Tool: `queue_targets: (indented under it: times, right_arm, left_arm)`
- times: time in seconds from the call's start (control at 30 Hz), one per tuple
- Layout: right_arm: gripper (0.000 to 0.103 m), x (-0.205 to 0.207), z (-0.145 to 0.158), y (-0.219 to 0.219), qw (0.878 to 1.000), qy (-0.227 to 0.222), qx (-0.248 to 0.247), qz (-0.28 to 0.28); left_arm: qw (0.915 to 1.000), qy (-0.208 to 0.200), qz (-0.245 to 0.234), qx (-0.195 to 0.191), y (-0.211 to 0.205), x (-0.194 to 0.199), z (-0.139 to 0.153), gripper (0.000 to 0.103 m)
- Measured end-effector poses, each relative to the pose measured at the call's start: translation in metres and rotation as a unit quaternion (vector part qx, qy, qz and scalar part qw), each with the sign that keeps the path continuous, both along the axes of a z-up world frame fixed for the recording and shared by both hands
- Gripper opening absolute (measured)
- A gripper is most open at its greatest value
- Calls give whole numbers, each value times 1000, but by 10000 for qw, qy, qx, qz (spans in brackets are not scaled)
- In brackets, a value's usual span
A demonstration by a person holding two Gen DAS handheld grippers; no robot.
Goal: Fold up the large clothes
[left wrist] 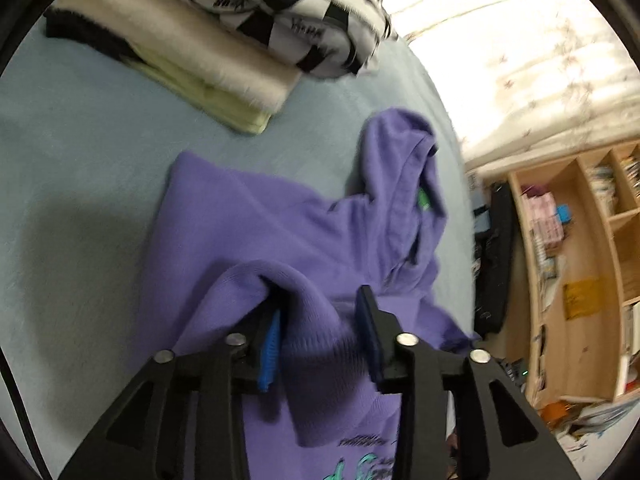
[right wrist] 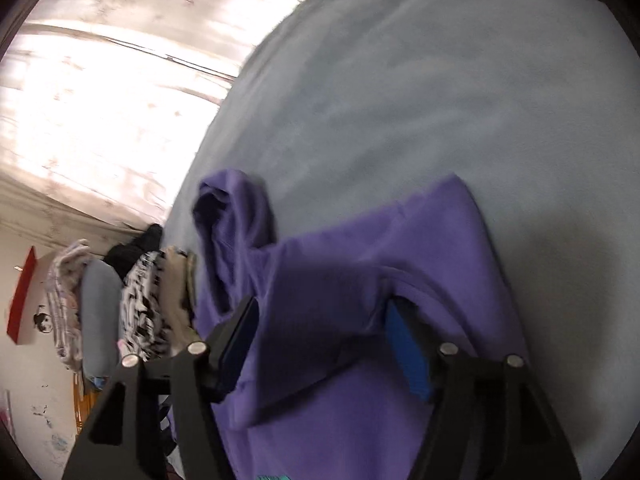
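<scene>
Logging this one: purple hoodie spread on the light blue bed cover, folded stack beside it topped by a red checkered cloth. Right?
Not quite: in the left wrist view the cloth topping the folded stack is black-and-white checkered, not red. The purple hoodie does lie on the light blue bed cover.

A soft purple fleece hoodie (left wrist: 280,232) drapes between blue-padded black fingers (left wrist: 269,354), beyond them a black-and-white checkered folded cloth (left wrist: 304,4).

One purple hoodie (left wrist: 280,224) – two grippers (left wrist: 320,320)
</scene>
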State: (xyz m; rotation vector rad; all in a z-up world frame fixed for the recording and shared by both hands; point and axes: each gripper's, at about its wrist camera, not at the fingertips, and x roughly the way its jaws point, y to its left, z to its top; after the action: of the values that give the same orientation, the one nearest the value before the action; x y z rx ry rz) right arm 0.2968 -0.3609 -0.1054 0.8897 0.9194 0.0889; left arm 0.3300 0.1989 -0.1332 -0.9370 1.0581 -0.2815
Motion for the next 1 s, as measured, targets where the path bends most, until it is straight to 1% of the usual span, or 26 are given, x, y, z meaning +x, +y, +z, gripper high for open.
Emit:
queue_targets:
  times: [0.03,0.1,0.13,0.17,0.23,0.3,0.37,0.43,0.47,0.5,0.57,0.67,0.77,0.83,0.87,0.93,1.0]
  right_arm:
    - [67,3,2,-1,10000,-91,-7,-5]
    - [67,10,1,-1,9999,-103,-35,-12]
    - [67,14,-1,-1,10000,-50,-60,-30]
    - [67,19,-4,0,10000,-21,-75,-32]
    - [67,25,-6,2,9998,-6,-174,15]
    - [67,28,-4,5,9992,8,-377,119]
    - [67,31,1,11,9972,-2,-679,299]
    - [67,31,7,14,9939,-33,-993,481]
    - [67,31,9,14,9921,-37,-1131,544]
    - [67,30,11,14,9898,-36,-1298,580]
    - [67,30,13,13,9850,-40,-1589,673]
    - [67,31,8,9,9784,51,-1911,791]
    - [67,36,-4,11,9728,248,-2046,1058]
    - [67,39,-11,16,9668,343,-2231,1196]
    - [68,41,-13,19,9643,337,-2315,1244]
    - [68,42,-15,25,9583,278,-2518,1325]
    - [64,42,-16,32,9503,248,-2777,1385]
  left_arm:
    - [9999,-132,108,-17,2,1,3,43]
    - [9984,-395,397,73,6,2,9,63]
    - [9976,-458,506,89,8,5,11,66]
    - [9973,-458,555,123,9,9,12,67]
    - [9976,-404,480,282,6,20,12,67]
    - [9965,-382,299,679,-1,28,14,67]
    - [9926,-428,22,1133,-8,32,17,67]
    - [9856,-508,-272,1590,-15,35,19,67]
    - [9798,-572,-452,1862,-20,37,20,67]
    - [9758,-622,-566,2019,-22,37,20,67]
    - [9638,-718,-912,2399,-30,39,19,67]
    - [9483,-845,-1318,2761,-38,40,17,67]
    - [9325,-1020,-1698,3021,-52,40,16,68]
    - [9232,-1047,-1869,3191,-62,43,15,69]
    - [9171,-1033,-1971,3307,-68,45,13,69]
    - [9099,-936,-2090,3459,-75,48,9,69]
    - [9030,-810,-2131,3642,-82,51,3,69]
